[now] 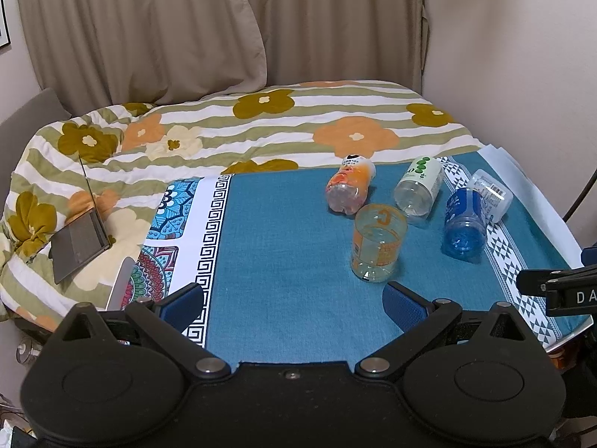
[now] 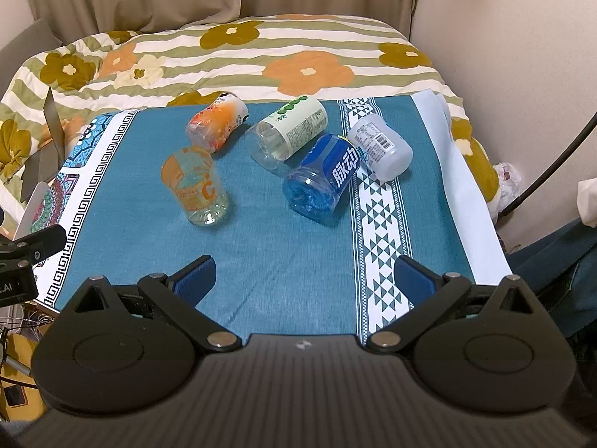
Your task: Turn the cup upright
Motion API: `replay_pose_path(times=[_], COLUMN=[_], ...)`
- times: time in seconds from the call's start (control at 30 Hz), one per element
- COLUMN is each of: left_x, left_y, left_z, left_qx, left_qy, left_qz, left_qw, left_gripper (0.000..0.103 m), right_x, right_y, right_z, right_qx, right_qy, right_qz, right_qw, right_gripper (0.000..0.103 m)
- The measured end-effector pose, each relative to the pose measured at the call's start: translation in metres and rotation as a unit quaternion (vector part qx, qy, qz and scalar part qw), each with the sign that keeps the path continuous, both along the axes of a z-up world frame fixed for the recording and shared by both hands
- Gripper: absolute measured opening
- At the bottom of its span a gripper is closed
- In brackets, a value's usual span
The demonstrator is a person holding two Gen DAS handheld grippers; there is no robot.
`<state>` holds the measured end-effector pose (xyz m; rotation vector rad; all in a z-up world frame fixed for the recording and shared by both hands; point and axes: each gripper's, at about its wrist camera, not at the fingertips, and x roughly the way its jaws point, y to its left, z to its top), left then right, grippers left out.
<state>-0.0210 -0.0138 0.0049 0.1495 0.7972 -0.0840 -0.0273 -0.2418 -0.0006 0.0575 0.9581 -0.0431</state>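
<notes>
Right wrist view shows five empty cups cut from bottles on the teal cloth (image 2: 283, 261): the orange cup (image 2: 196, 190) stands upright at centre left, while the peach cup (image 2: 216, 123), green cup (image 2: 289, 132), blue cup (image 2: 322, 177) and white cup (image 2: 380, 147) lie on their sides across the upper middle, blue touching white. Both the right gripper (image 2: 304, 278) and left gripper (image 1: 294, 304) hang wide and hold nothing, low in their frames, well short of the cups. A floral quilt (image 2: 298, 63) lies behind, a laptop (image 1: 80, 246) at left.
</notes>
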Motion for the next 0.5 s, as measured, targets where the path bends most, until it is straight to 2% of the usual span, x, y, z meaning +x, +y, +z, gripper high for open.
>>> replay_pose_path(times=[0.5], left_x=[0.0038], left_y=[0.0019], left_z=[0.0036], left_qx=[0.006], left_qy=[-0.014], left_qz=[0.012], left_qw=[0.9998], left_gripper=[0.103], right_x=[0.0043], right_y=[0.0025], right_z=[0.0022], right_qx=[-0.001], right_qy=[0.001], right_qz=[0.004], right_qw=[1.000], right_gripper=[0.103])
